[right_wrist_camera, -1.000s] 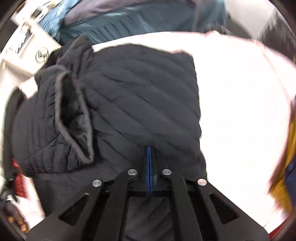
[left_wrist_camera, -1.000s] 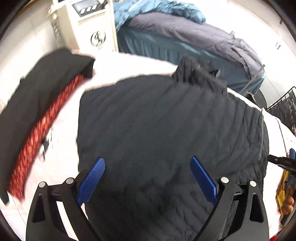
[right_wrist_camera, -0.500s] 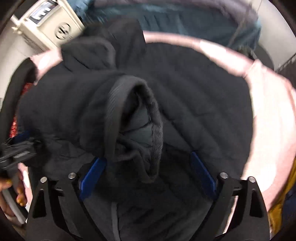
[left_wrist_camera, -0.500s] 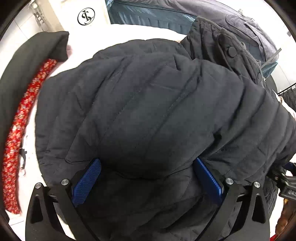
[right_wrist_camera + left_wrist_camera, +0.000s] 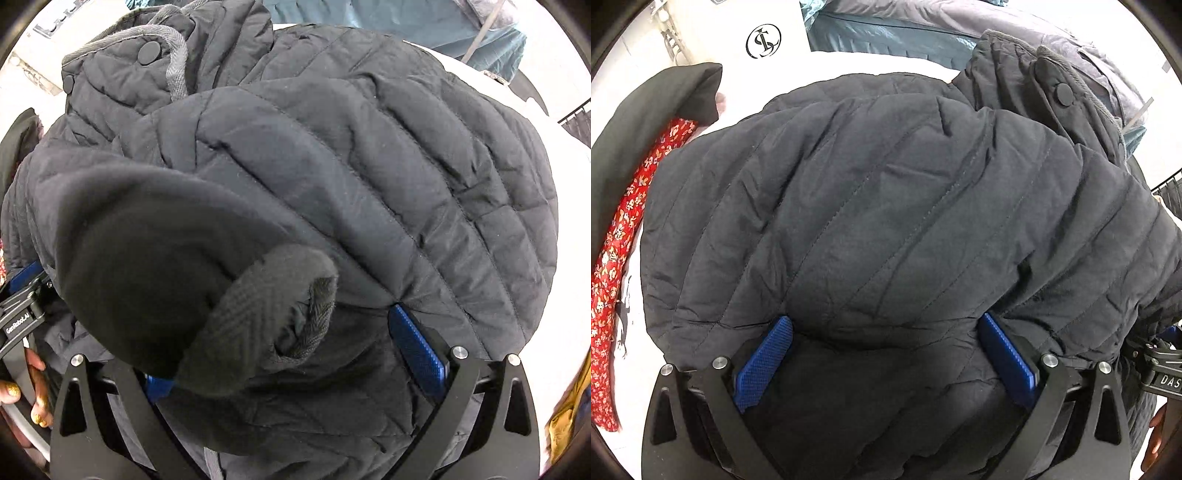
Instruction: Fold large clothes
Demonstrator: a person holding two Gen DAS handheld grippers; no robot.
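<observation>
A dark quilted puffer jacket [image 5: 886,192] lies bunched on the white table and fills both views; it also shows in the right wrist view [image 5: 369,177]. Its hood with snap buttons [image 5: 1049,77] lies at the far side. My left gripper [image 5: 886,332] is open, its blue pads pressed into the jacket's near fold. My right gripper [image 5: 295,347] is open too; a sleeve with a knit cuff [image 5: 258,325] lies folded over its left pad, hiding most of it. The left gripper's body [image 5: 22,310] shows at the right view's left edge.
A black garment with a red floral lining [image 5: 624,206] lies on the table [image 5: 849,62] to the left. A white appliance [image 5: 764,33] and a bed with grey and teal bedding [image 5: 905,26] stand behind. A yellow garment [image 5: 569,406] is at the right.
The right gripper opened and let the sleeve go onto the jacket. Both grippers moved in low against the jacket, which bunched up between the open fingers.
</observation>
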